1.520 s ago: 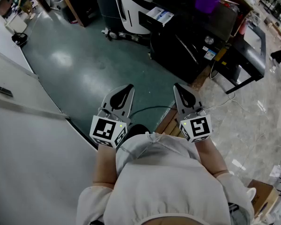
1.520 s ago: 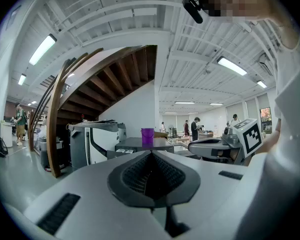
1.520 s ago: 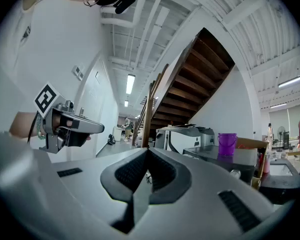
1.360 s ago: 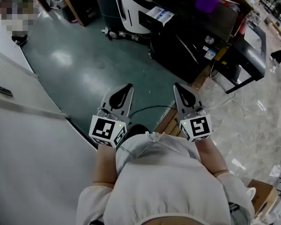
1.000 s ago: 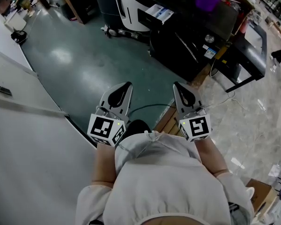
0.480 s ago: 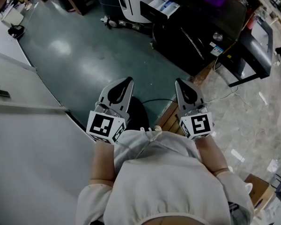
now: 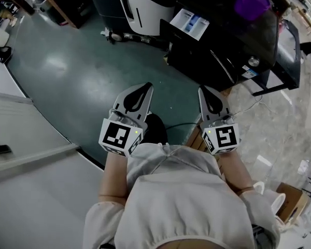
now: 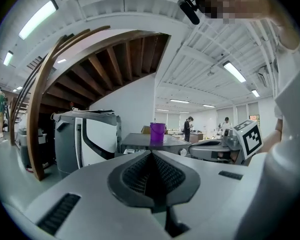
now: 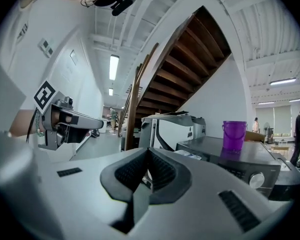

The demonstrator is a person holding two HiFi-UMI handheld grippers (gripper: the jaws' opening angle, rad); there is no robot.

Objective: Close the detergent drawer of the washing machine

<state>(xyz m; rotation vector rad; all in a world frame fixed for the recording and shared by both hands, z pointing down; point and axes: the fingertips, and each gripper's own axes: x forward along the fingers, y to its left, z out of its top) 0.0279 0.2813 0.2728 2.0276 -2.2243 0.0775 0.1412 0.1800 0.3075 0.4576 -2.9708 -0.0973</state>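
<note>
Two claws, and both are pressed together with nothing between them. I have the left claw (image 7: 144, 90) and the right claw (image 7: 205, 93) side by side close to the body, above the green floor (image 7: 78, 82). Both are well apart from the black washing machine (image 7: 223, 48) ahead. The detergent drawer (image 7: 189, 24) still juts out of the machine's front at its upper corner, with its white and blue compartments showing. A purple bucket (image 7: 252, 2) stands on the machine's top. As I judge it, none of the task is done yet. I have the whole approach left, then a push on the drawer's front until it sits flush.
</note>
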